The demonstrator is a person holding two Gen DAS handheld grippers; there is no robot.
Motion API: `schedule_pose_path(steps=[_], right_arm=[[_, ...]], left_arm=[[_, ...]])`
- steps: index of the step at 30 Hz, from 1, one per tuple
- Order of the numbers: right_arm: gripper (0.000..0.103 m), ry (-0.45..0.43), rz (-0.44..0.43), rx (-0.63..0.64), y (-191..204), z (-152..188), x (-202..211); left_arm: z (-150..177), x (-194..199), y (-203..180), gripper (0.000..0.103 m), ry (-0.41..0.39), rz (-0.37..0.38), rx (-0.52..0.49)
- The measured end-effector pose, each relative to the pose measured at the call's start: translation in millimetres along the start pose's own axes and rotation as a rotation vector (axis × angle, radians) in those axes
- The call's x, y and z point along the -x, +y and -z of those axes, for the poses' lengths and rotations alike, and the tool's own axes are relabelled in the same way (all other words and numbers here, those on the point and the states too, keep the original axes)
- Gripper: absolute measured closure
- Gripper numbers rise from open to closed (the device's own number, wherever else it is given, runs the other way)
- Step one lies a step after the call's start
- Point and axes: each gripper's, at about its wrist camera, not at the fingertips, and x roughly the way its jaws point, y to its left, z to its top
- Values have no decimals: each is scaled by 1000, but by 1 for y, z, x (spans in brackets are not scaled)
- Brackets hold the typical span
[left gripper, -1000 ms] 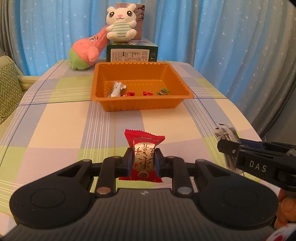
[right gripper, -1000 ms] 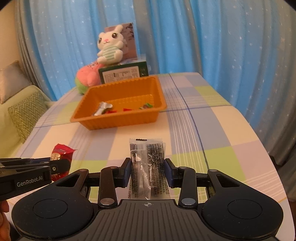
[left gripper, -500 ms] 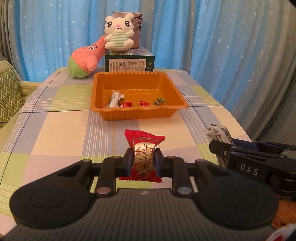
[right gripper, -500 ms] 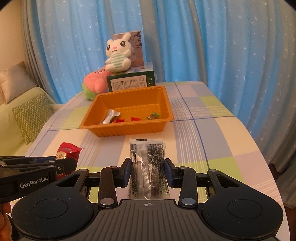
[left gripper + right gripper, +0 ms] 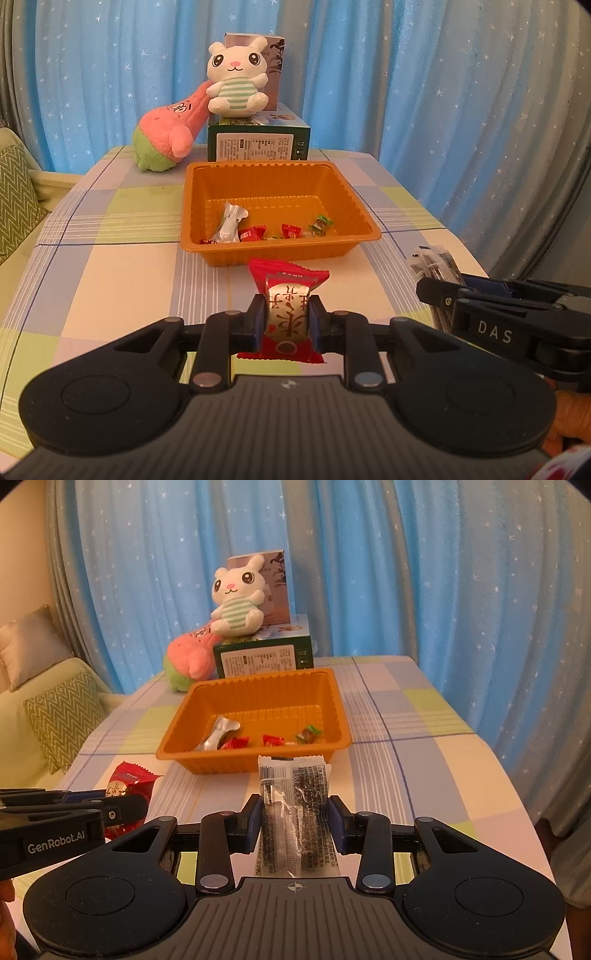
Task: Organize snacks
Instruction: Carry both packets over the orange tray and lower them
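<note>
My left gripper (image 5: 286, 319) is shut on a red snack packet (image 5: 287, 291) with a gold label, held above the checked tablecloth. The right gripper (image 5: 294, 814) is shut on a clear packet with dark contents (image 5: 295, 805). An orange tray (image 5: 354, 192) sits ahead of both, in the middle of the table, with a silver wrapper (image 5: 229, 225), red candies (image 5: 253, 233) and a green candy (image 5: 320, 223) along its near side. In the right wrist view the tray (image 5: 255, 686) lies just beyond the clear packet, and the left gripper with its red packet (image 5: 129, 781) shows at the left.
Behind the tray stands a green box (image 5: 258, 142) with a white plush rabbit (image 5: 236, 79) on top and a pink and green plush (image 5: 170, 134) leaning beside it. Blue starred curtains hang behind. A sofa with a zigzag cushion (image 5: 61, 720) is left of the table.
Both grippers have risen a little with their packets still held. The tray and the boxes behind it now sit lower in both views.
</note>
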Motion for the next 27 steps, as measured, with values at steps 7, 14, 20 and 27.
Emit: schedule_pose_path(steps=[7,14,20,27], right_arm=[[65,-6,-16,8,1,-16,-17],[65,7,-36,20,2,-31,-38],[65,43,-57,-4,-5,-46,-59],[65,54,-70,4,-10,-69,-83]], left_arm=[[-14,-12,7,82,-8,-1,-1],[-38,-24,17,82,-25,7,-4],[-60,-42,26,82,-21,15,-5],[-82,-67,35,82,-8,22,-4]])
